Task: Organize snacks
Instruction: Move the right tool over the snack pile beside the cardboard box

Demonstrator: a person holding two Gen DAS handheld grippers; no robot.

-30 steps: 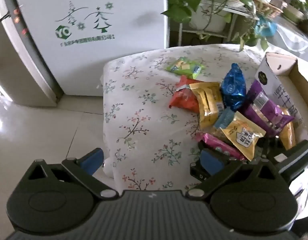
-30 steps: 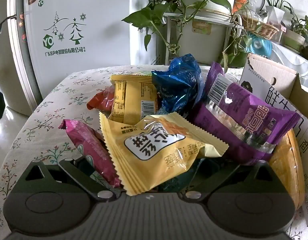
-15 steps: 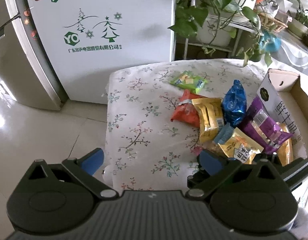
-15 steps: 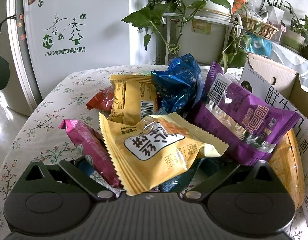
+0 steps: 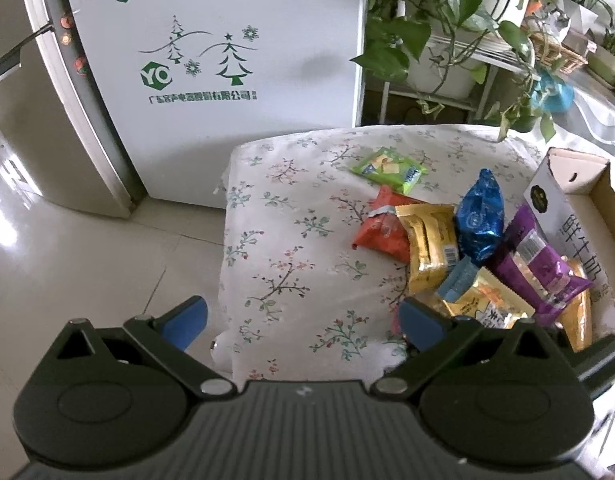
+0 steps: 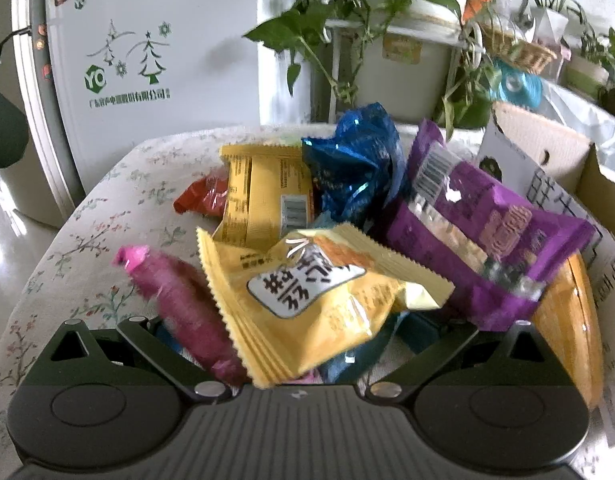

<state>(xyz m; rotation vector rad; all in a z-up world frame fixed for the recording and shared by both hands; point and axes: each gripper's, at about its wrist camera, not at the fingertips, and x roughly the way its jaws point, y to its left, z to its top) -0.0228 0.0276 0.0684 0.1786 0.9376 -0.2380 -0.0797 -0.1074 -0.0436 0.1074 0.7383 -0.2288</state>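
Tongs on the right hand point(image 6: 299, 344) sit low among the snack pile, their blue tips mostly buried under wrappers, so I cannot tell whether they are clamped on anything or merely spread beneath it. Lying across them is a yellow zigzag-edged packet point(image 6: 319, 304), its long axis running from lower left to upper right, printed face up and tilted. Just left of it a magenta bar point(image 6: 183, 300) lies with its long axis running from the upper left down toward the tongs, its crimped end pointing up and left. Behind these a gold packet point(image 6: 267, 200) lies lengthwise away from the camera, barcode side up, with a red packet point(image 6: 203, 200) touching its left edge and a crumpled blue foil bag point(image 6: 355, 168) at its right. A purple packet point(image 6: 487, 232) slants from upper left to lower right, leaning against the cardboard box point(image 6: 547, 160).

The left tongs point(image 5: 303, 320) hover spread wide and empty above the near edge of the floral-cloth surface point(image 5: 287, 240), the left tip over the floor point(image 5: 87, 272), the right tip near the pile. From this view a green packet point(image 5: 387, 168) lies apart from the heap, farther back on the cloth, long axis running left to right. Beyond stand a white fridge point(image 5: 227, 60) and potted plants point(image 5: 427, 20)
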